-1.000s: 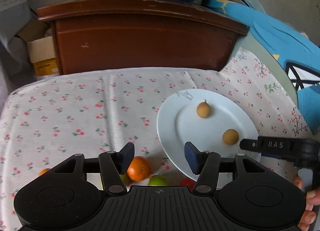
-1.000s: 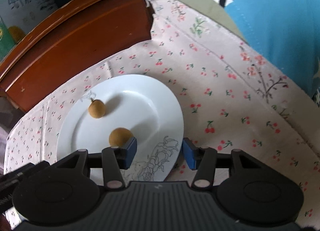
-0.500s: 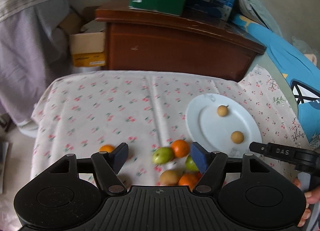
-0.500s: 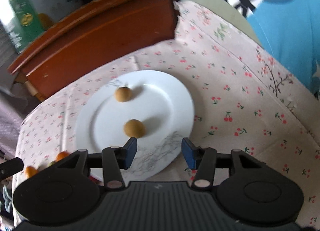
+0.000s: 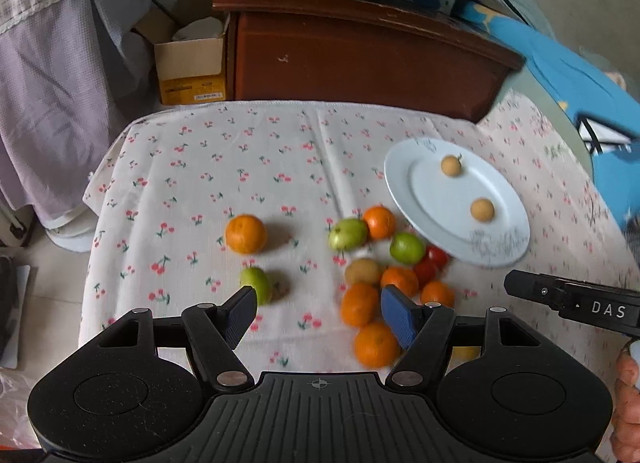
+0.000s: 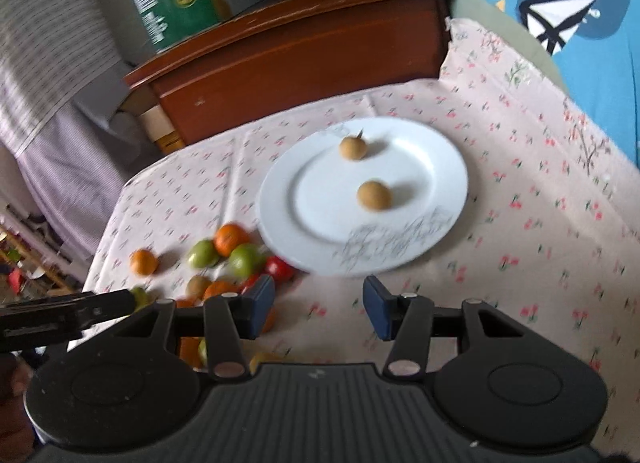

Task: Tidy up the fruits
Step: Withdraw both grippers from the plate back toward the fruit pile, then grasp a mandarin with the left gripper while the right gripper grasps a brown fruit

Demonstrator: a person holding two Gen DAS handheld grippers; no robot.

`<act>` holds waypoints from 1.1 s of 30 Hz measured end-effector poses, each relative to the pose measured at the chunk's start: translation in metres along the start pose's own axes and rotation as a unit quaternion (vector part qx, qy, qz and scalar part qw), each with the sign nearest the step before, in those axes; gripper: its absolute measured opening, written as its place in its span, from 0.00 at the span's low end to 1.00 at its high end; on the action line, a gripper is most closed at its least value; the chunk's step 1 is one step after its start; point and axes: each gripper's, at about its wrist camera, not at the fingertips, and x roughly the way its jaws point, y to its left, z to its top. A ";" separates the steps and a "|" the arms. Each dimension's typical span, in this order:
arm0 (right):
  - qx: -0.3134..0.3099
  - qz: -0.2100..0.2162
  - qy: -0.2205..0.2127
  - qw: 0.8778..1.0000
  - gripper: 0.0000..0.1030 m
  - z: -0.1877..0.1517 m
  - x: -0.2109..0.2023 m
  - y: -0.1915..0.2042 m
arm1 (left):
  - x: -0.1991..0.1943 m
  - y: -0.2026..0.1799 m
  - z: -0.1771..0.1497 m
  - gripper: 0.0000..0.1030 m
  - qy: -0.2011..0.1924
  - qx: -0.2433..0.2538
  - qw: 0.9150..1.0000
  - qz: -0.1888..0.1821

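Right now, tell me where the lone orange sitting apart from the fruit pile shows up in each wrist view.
Left wrist view: lone orange, centre-left on the cloth, left of the pile.
Right wrist view: same orange, far left, at the pile's outer edge.
Shared landmark: white plate holding two small brown fruits.

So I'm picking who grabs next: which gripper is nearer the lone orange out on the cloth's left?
Left. The left gripper hangs just short of the lone orange; the right gripper sits by the plate, beyond the fruit pile.
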 end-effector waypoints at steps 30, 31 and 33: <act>-0.035 0.030 0.048 0.998 0.44 -0.045 0.014 0.022 | 0.022 -0.030 -0.047 0.56 -0.003 0.118 0.993 -0.031; -0.035 0.030 0.048 0.998 0.42 -0.045 0.015 0.023 | 0.024 -0.032 -0.047 0.54 -0.003 0.121 0.992 -0.032; -0.036 0.031 0.049 0.998 0.42 -0.045 0.016 0.023 | 0.025 -0.033 -0.047 0.51 -0.004 0.124 0.992 -0.032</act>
